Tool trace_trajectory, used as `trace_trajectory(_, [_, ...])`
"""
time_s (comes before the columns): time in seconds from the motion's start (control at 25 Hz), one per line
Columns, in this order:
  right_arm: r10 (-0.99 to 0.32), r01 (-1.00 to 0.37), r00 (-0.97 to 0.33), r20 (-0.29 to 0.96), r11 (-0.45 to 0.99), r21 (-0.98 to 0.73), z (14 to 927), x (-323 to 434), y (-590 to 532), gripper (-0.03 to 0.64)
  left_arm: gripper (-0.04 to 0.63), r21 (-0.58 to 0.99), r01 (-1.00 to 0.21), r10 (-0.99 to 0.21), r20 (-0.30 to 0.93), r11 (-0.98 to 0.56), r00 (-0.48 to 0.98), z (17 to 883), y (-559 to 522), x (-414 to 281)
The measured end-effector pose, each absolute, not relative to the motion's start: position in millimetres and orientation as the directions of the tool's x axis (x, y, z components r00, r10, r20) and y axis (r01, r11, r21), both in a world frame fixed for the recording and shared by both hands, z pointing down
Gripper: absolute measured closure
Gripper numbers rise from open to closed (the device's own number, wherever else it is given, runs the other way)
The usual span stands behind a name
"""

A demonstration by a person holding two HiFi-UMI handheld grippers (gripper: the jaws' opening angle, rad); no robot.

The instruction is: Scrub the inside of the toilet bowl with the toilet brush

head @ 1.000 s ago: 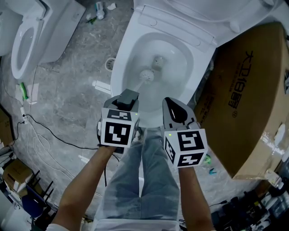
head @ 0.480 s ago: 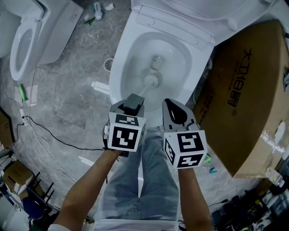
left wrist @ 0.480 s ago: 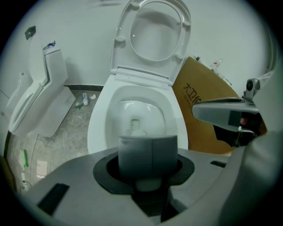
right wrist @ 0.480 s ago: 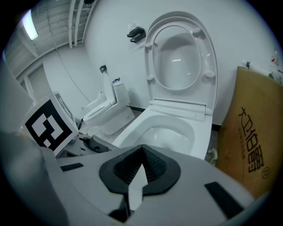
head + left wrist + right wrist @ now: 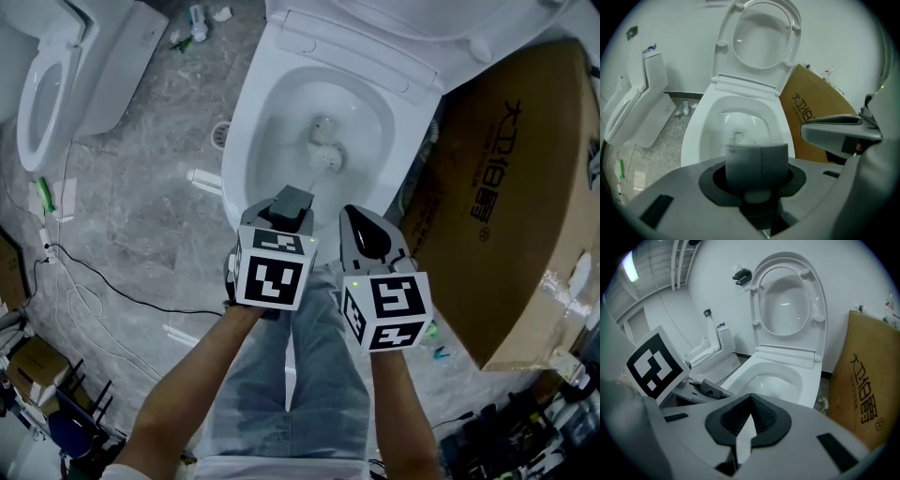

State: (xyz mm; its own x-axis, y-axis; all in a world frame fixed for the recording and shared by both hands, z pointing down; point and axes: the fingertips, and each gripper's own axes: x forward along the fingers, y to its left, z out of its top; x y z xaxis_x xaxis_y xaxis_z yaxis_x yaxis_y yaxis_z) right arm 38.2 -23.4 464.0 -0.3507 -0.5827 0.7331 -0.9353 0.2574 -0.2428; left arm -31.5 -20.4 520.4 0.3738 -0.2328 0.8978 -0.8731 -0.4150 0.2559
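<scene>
— What did the left gripper [image 5: 758, 177] hold?
— Its jaws clenched the toilet brush [image 5: 328, 157] handle; the head lay ahead of them, inside the toilet bowl [image 5: 246, 141].
— The right gripper [image 5: 749, 422]?
— Jaws pressed together, empty.

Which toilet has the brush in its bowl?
The centre toilet, lid raised, beside the cardboard box, holds the toilet brush; the left toilet has none.

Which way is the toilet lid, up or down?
Up. The lid stands raised behind the open bowl.
</scene>
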Motion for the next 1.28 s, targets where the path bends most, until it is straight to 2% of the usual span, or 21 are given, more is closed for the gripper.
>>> trace_trajectory(0.76, [-0.6,-0.938,-0.347,0.721,0.231,-0.259,457,40,-36,0.614,0.439,0.241,-0.881,-0.269,0.891,-0.406,0.367,522,-48,-20])
trace_trajectory(1.28, [-0.6,-0.935,-0.354,0.717,0.215,-0.282,470,29,-37,0.615,0.439,0.209,-0.884,-0.253,0.908,-0.418,0.334,568,-57,-29])
